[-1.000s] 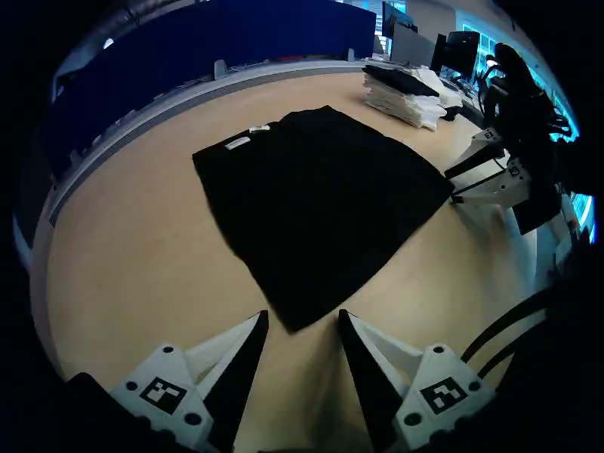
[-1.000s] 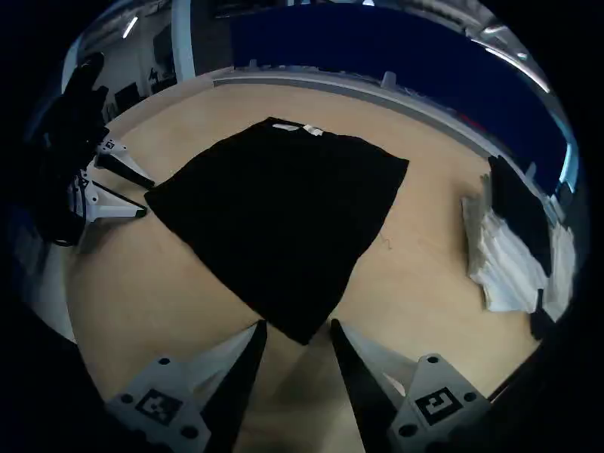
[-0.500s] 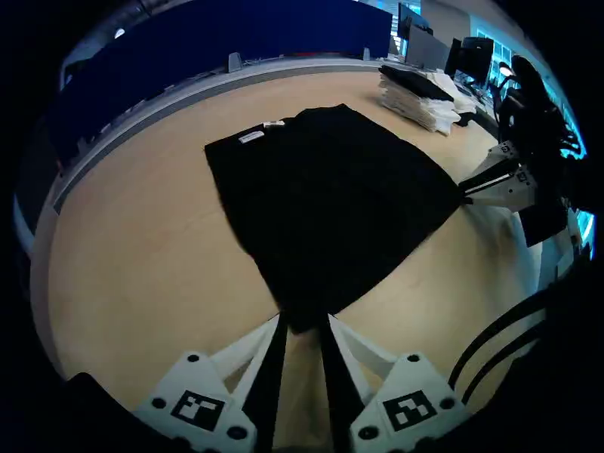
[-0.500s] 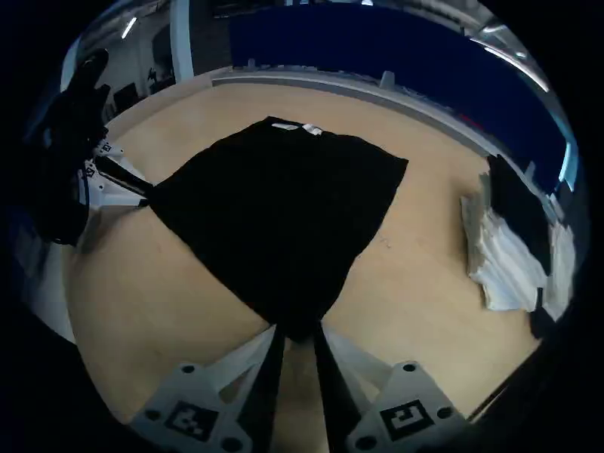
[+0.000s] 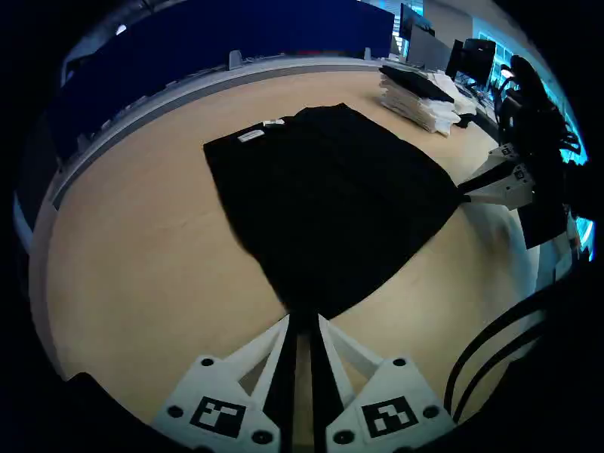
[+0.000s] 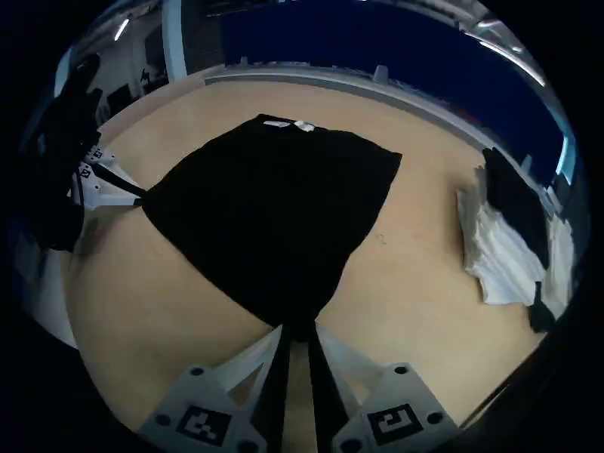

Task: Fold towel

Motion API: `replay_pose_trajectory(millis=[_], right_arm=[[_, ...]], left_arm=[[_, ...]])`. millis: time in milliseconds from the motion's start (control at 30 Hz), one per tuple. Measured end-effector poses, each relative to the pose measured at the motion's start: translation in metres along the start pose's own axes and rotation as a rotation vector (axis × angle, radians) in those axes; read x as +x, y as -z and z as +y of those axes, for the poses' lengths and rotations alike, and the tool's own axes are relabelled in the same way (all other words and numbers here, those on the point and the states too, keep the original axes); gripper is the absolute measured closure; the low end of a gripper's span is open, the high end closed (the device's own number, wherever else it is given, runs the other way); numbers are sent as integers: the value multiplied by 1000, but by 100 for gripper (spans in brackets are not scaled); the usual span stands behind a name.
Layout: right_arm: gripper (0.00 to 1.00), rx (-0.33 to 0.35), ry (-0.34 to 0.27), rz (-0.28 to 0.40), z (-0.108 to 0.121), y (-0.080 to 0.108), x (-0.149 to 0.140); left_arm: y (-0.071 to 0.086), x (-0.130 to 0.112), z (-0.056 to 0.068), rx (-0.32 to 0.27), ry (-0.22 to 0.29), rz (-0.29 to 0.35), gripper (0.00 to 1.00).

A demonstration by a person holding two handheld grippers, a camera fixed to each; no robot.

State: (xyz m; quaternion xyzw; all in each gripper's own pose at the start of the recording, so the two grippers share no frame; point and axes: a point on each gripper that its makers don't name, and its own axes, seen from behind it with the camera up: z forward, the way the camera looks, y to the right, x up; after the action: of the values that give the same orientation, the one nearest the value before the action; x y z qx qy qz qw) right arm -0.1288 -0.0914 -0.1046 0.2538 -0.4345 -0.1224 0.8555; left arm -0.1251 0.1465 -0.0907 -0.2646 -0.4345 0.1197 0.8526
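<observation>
Office with blue partitions, pale wooden bench [image 5: 136, 249]; black towel [image 5: 332, 204] lies flat mid-bench, stack of folded towels [image 5: 419, 98] well apart near the far edge; left tongs [image 5: 302, 321] clenched on one near corner, right tongs [image 6: 298, 331] clenched on the adjacent corner. Risk: only the corner tips look pinched, so cloth may slip out on lifting; uneven pull would skew the fold.

My left gripper [image 5: 303, 318] is matt white plastic, the towel [image 5: 332, 204] matt black cloth, the table [image 5: 136, 249] smooth pale wood.
</observation>
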Motion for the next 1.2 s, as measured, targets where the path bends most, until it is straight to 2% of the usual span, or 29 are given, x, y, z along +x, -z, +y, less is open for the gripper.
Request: replay_pose_trajectory(millis=[100,300,500,900,1200], right_arm=[[84,-3,-6,3,2,1,1],[85,0,-22,20,5,7,8],[85,11,-30,34,4,14,17],[85,18,-27,92,0,48,49],[85,20,-27,114,-4,73,64]], left_arm=[[2,-1,3,-14,5,0,90],[6,1,2,-6,19,7,90],[13,12,-1,-5,55,29,91],[47,41,-11,18,119,96,91],[74,56,-10,16,160,132,91]])
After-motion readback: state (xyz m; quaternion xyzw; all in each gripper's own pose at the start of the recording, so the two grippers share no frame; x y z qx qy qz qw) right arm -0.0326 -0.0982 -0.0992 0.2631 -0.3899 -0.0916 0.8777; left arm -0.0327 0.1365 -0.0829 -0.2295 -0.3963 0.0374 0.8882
